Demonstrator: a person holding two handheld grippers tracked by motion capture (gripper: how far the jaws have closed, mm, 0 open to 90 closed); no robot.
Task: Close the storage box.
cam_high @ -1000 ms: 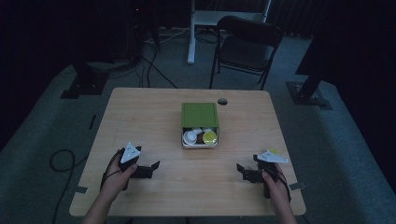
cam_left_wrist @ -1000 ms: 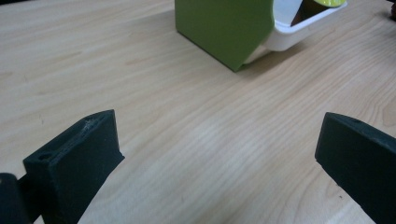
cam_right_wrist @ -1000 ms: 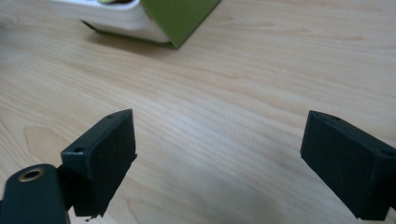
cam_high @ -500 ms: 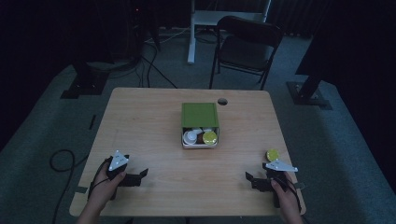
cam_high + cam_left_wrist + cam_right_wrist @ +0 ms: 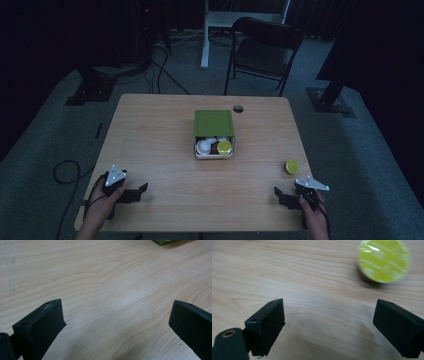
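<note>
Now both grippers rest empty at the near desk edge

We hold the left gripper (image 5: 134,194) low over the pale wooden desk (image 5: 150,135) near its left corner, fingers (image 5: 42,325) spread wide with nothing between them. Our right gripper (image 5: 283,196) sits by the right corner, fingers (image 5: 265,323) equally wide. Just beyond it lies the round yellow-green capsule (image 5: 292,166), apart from the fingers. Farther off, mid-desk, stands the green-lidded white box (image 5: 214,123) of capsules.

A dim lab or studio: black stands (image 5: 95,85), trailing floor cables (image 5: 165,70), a folding chair (image 5: 262,52), grey carpet.
</note>
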